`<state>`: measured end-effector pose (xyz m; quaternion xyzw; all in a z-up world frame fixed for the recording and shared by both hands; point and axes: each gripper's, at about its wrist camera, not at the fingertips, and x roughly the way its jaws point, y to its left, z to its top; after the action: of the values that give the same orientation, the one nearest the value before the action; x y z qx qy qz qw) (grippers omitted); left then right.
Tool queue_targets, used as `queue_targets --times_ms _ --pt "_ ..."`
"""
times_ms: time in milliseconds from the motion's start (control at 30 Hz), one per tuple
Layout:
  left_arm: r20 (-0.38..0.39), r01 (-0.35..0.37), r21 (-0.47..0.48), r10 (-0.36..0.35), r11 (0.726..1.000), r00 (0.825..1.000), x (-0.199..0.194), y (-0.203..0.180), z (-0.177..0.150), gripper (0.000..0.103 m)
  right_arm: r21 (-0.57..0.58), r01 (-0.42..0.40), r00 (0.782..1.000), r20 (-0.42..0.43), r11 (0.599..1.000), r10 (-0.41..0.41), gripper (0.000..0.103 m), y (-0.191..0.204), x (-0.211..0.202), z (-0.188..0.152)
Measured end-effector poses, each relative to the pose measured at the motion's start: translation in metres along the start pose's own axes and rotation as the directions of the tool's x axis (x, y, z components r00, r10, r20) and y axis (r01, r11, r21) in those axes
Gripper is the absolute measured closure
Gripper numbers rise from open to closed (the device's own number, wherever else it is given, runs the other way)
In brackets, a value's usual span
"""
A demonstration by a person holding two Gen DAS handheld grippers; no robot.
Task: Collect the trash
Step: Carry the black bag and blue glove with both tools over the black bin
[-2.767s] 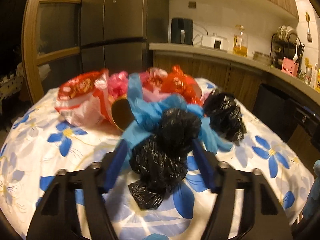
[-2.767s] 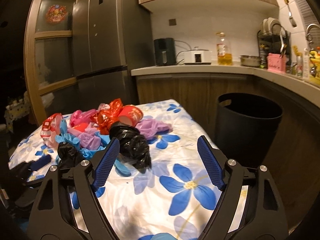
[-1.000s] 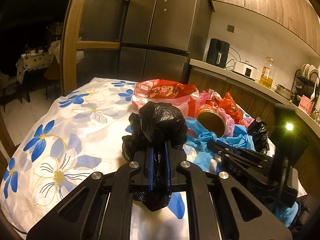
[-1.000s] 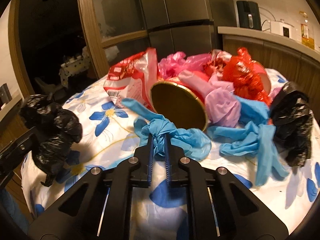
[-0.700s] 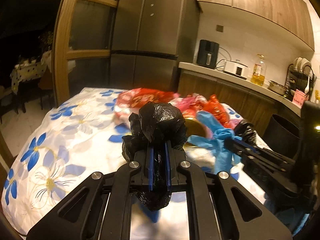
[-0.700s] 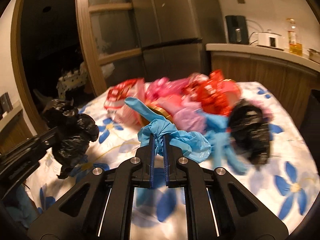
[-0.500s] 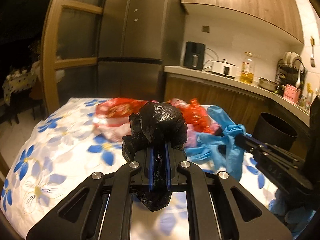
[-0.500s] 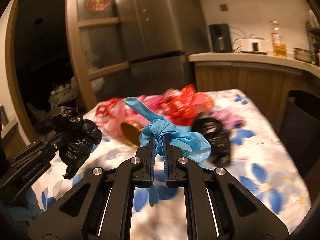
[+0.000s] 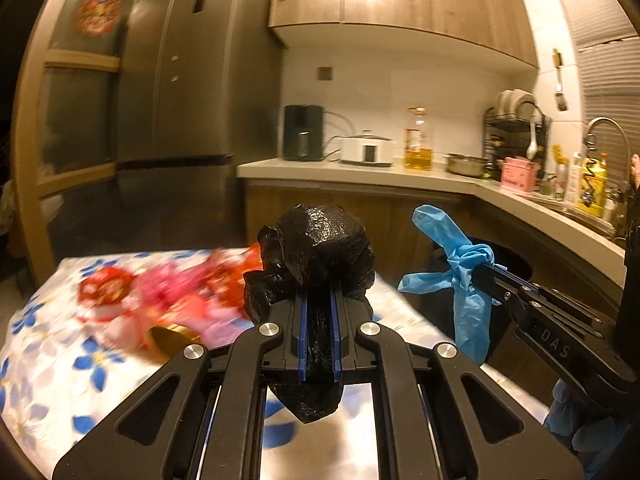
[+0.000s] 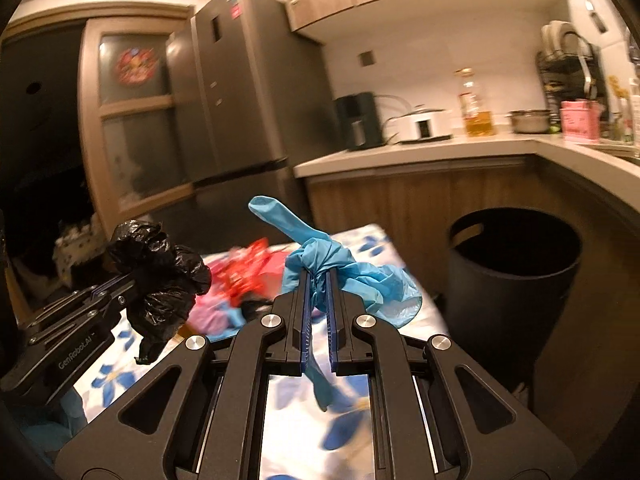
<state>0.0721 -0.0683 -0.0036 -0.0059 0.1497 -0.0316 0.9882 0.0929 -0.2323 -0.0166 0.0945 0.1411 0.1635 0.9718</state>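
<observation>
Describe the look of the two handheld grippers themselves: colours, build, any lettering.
Both are matte black with angular cut-out linkage arms, round silver bolts and blue-padded fingers. The left gripper carries white "GenRobot.AI" lettering on its side, seen from the right wrist view; the right gripper shows embossed "DAS" lettering, seen from the left wrist view. No cables show.

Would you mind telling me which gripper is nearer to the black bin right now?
Right. The right gripper, holding the blue glove, is beside the black bin; the left gripper is farther, over the table.
</observation>
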Motion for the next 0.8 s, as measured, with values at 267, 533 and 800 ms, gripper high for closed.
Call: queue_targets --times_ms 267,533,800 --pt "0.044 0.1 0.024 -0.101 0.995 0.994 0.028 -0.056 0.029 0.094 0.026 0.105 0.991 0.086 0.994 -0.107 0.096 -0.045 -0.016 0.023" --pt "0.064 0.164 0.047 -0.167 0.985 0.984 0.063 -0.105 0.046 0.094 0.047 0.192 0.97 0.141 0.98 -0.197 0.096 -0.088 -0.021 0.043" --pt "0.08 0.232 0.035 -0.234 0.972 0.969 0.095 -0.143 0.064 0.094 0.069 0.246 0.95 0.181 0.967 -0.255 0.096 -0.124 -0.014 0.059"
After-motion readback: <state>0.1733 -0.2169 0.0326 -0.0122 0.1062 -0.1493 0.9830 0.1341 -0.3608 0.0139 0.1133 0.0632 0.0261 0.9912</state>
